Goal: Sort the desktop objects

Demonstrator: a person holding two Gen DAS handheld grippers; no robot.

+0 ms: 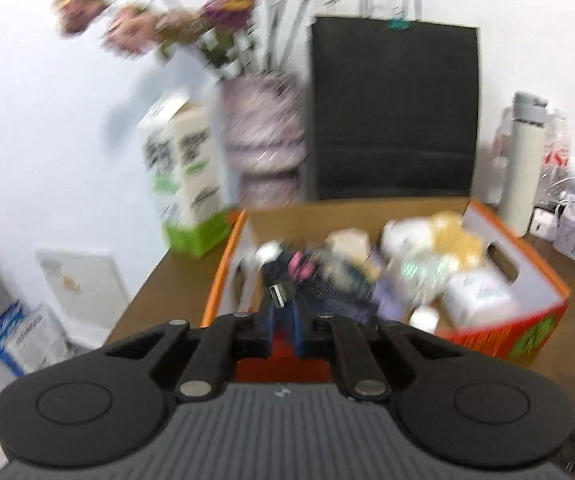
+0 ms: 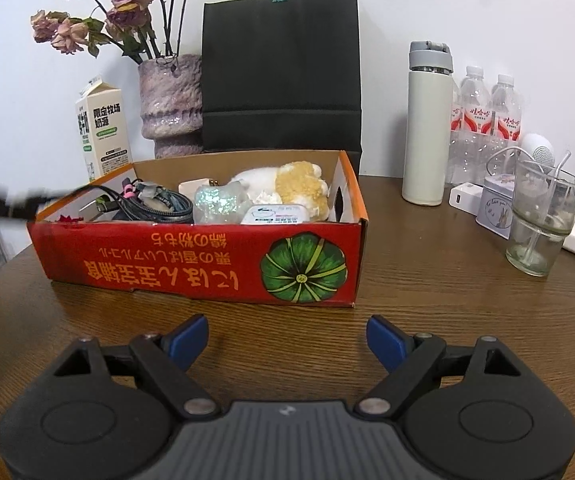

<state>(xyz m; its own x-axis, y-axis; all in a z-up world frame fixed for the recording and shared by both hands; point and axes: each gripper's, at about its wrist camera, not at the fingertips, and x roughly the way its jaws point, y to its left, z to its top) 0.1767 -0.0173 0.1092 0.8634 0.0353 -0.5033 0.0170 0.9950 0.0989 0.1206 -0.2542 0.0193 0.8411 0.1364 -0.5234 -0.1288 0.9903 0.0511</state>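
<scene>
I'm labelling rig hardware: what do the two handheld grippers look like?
The left gripper and right gripper match: blue finger pads on black linkage arms with silver pivot pins, round black side discs, a ribbed grey centre panel with a small logo.

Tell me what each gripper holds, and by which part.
Left gripper: shut on the black USB cable, just behind its metal plug. Right gripper: open, holding nothing.

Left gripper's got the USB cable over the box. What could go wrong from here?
1. The left gripper pinches the USB cable just behind its plug, above the left end of the box; the cable trails out past the box edge, so part may land outside on release.
2. The left view is motion-blurred, suggesting fast movement; a wide swing could hit the milk carton or vase just behind.
3. The box is already crowded, so the cable could snag.
</scene>
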